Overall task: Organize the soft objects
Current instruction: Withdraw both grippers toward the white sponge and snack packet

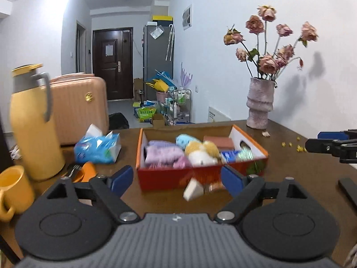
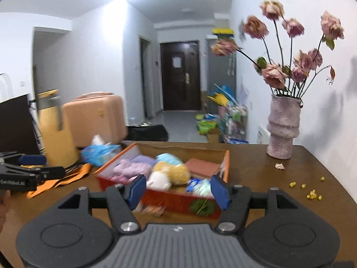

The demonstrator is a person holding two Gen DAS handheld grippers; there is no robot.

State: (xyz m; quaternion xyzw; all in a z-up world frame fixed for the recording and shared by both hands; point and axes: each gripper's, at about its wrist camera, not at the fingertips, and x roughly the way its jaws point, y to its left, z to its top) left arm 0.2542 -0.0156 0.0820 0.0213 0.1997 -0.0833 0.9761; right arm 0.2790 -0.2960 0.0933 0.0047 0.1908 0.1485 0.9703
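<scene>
Sitting on the brown counter [image 1: 290, 178], the orange box [image 1: 200, 174] serves as the landmark and holds the soft things: a purple fluffy cloth [image 1: 164, 155] at its left end, a light-blue plush [image 1: 186, 140] toward its far side, a yellow-and-white plush [image 1: 202, 153] at its middle, and a pink sponge block [image 1: 217, 141] at its far right. Just in front of the box, a small white wedge [image 1: 193, 189] shows blurred. The left gripper [image 1: 177, 179] hangs before the box, jaws spread wide, nothing between them. The right gripper [image 2: 177, 189] also faces the box, jaws apart and empty. Left of the box lie a blue tissue pack [image 1: 97, 148] and a yellow thermos [image 1: 33, 122]; behind its right end stands a vase [image 1: 260, 103] of dried roses.
</scene>
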